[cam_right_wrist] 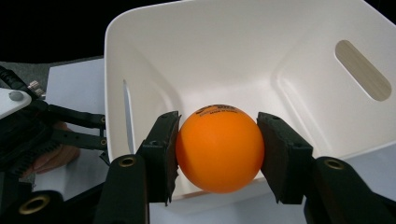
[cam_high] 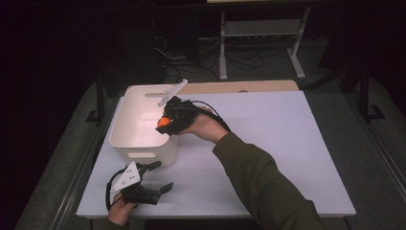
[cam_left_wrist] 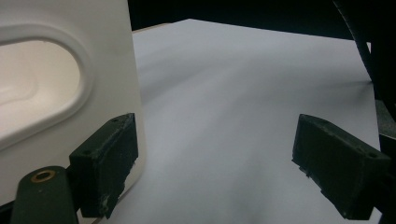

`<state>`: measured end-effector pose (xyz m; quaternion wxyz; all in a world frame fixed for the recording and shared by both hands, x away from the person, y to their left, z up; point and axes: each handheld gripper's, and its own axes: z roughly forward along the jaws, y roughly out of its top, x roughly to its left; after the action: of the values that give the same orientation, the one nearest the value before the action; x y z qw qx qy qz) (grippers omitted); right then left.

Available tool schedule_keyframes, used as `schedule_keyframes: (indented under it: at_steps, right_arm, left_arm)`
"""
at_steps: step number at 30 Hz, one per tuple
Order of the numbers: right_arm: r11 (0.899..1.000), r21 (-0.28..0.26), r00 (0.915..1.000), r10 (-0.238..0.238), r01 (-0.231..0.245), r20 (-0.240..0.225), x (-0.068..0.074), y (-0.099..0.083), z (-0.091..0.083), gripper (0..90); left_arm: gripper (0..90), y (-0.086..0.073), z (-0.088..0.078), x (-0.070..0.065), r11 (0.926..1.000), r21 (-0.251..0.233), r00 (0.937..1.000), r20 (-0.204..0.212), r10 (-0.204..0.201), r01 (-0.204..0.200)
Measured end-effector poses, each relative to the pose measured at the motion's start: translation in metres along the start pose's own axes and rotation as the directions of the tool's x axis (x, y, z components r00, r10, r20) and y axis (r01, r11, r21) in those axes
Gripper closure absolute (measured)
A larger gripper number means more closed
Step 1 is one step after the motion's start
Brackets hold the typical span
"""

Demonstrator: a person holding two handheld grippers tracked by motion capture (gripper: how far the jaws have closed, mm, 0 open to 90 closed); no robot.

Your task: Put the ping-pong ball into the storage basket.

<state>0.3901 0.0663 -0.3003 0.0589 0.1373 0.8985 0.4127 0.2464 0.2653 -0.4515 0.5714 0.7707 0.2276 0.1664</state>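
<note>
We hold the orange ball (cam_right_wrist: 219,148) clamped in the right gripper (cam_right_wrist: 219,154) above the white bin (cam_right_wrist: 140,56). Our left gripper (cam_left_wrist: 215,163) rests beside the bin, jaws apart.

The high view looks forward and down from the near side, taking in the whole surface (cam_high: 268,143). The left gripper view sits low, close to the bin (cam_left_wrist: 65,93) at its 9 o'clock. The right gripper view peers down into that bin (cam_right_wrist: 233,60), shared by all three views.
</note>
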Motion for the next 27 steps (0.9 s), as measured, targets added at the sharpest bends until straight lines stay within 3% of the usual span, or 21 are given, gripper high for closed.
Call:
schedule_keyframes:
  at_steps: [13,19,27]
  right_arm:
    - [1.000,0.018,0.9999,0.001,0.000,-0.017,-0.001,0.002,0.016,48.9]
    - [1.000,0.011,0.9999,0.013,-0.013,-0.002,-0.001,0.002,0.013,40.3]
    - [1.000,-0.004,0.9998,0.016,-0.016,0.011,-0.004,0.001,0.004,38.7]
  left_arm:
    - [14.0,0.000,0.000,0.000,1.0000,0.000,1.0000,0.001,0.000,0.000]
    - [14.1,0.000,0.000,0.000,1.0000,0.002,1.0000,0.001,0.001,-0.001]
    - [14.0,0.000,0.000,0.000,1.0000,0.000,1.0000,0.002,0.000,0.000]
